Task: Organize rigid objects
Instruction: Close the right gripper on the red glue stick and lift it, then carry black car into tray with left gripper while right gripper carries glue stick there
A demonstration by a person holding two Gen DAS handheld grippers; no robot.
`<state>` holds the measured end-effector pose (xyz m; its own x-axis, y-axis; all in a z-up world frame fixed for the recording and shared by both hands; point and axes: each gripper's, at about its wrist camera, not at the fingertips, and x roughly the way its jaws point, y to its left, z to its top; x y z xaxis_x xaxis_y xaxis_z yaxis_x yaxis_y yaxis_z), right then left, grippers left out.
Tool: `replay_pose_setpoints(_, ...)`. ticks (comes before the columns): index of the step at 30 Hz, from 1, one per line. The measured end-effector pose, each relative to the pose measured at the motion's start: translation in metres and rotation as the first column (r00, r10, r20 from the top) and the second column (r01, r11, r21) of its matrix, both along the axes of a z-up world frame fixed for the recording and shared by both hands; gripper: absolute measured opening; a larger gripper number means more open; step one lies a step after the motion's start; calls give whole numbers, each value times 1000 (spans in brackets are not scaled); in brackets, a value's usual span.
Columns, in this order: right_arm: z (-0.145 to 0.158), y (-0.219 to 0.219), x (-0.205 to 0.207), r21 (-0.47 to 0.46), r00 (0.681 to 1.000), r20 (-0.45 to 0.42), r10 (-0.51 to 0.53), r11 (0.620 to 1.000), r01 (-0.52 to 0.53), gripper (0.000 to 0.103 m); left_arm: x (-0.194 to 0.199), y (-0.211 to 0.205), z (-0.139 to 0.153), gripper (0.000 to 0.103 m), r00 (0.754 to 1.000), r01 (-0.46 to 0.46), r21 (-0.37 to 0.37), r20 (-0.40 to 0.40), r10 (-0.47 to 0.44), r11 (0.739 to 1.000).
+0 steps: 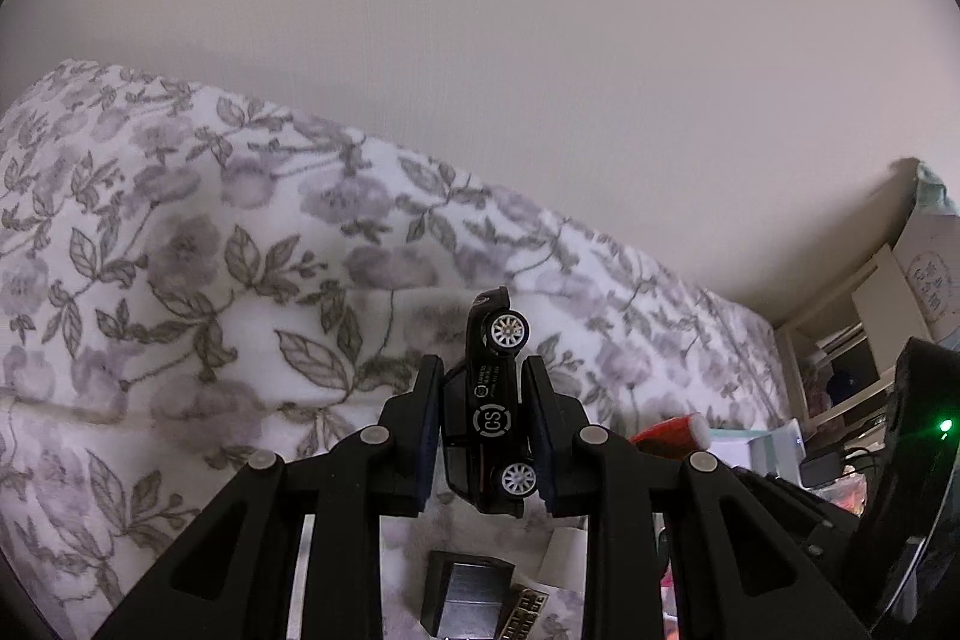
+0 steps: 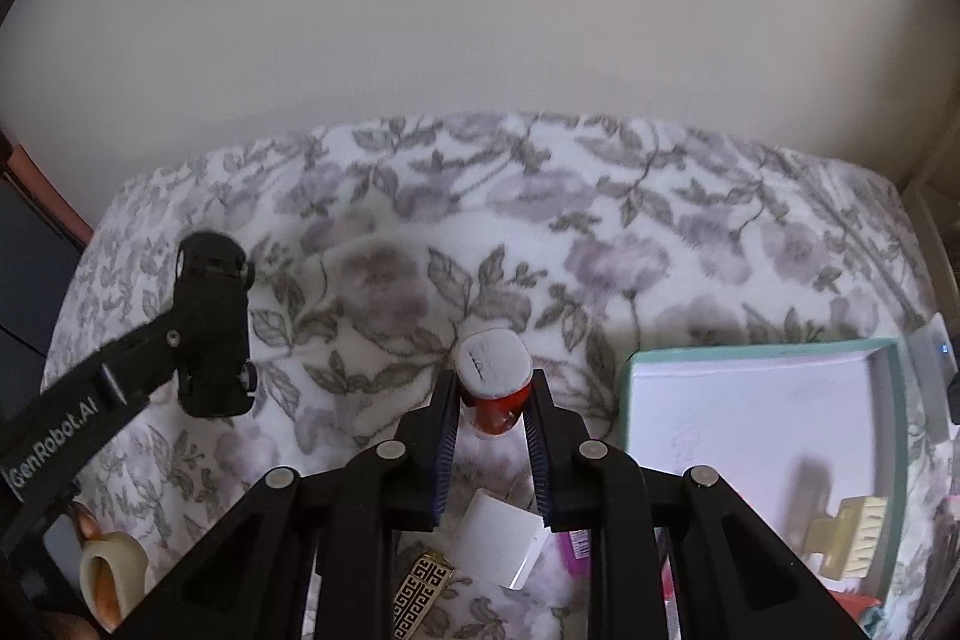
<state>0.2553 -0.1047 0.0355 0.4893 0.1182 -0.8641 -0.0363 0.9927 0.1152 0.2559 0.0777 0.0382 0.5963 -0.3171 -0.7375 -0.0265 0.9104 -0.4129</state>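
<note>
Both your grippers are loaded. Left gripper [image 1: 483,418] is clamped on the black toy car [image 1: 493,400], held nose-up at frame centre above the floral blanket [image 1: 180,250]. Right gripper [image 2: 493,400] is closed tight on the red bottle [image 2: 495,382] with its white cap. In the teal tray [image 2: 624,400] at lower right only a hair clip [image 2: 852,538] shows. Tape roll [image 2: 111,574], patterned box [image 2: 420,592] and white box [image 2: 501,544] lie loose, so most sorting looks undone.

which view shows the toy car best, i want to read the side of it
The left wrist view: the black toy car sits close and sharp in the left tool, side lettering and both white wheels showing. The right wrist view shows it small, dark, mostly its underside.
</note>
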Motion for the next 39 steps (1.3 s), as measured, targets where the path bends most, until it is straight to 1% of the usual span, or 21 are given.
replay_pose_setpoints(7,55,-25,-17,-12,994,101,-41,999,43,23,-10,-7,23,28,999,11,6,41,-11,1000)
replay_pose_setpoints(9,72,-35,-25,-24,990,131,-57,998,60,23,-14,-13,30,28,998,21,0,52,-21,1000)
replay_pose_setpoints(14,103,-61,-46,-39,979,182,-96,994,105,23,-24,-36,48,28,995,61,11,83,-62,998)
replay_pose_setpoints(18,117,-85,-58,-64,974,189,-123,988,137,23,-31,-61,57,28,989,106,23,99,-108,994)
replay_pose_setpoints(21,120,-101,-63,-91,973,182,-138,984,156,23,-33,-82,58,28,984,143,42,101,-147,989)
replay_pose_setpoints(27,111,-140,-62,-121,973,140,-181,973,198,23,-36,-123,50,28,971,216,89,84,-224,972)
replay_pose_setpoints(30,98,-156,-56,-148,975,100,-197,966,210,23,-35,-143,42,28,963,254,105,64,-261,962)
replay_pose_setpoints(33,78,-169,-50,-175,976,50,-213,960,219,23,-34,-163,29,28,953,296,117,26,-301,948)
replay_pose_setpoints(39,30,-186,-41,-169,966,-42,-254,955,244,23,-29,-195,-8,28,934,356,138,-68,-350,924)
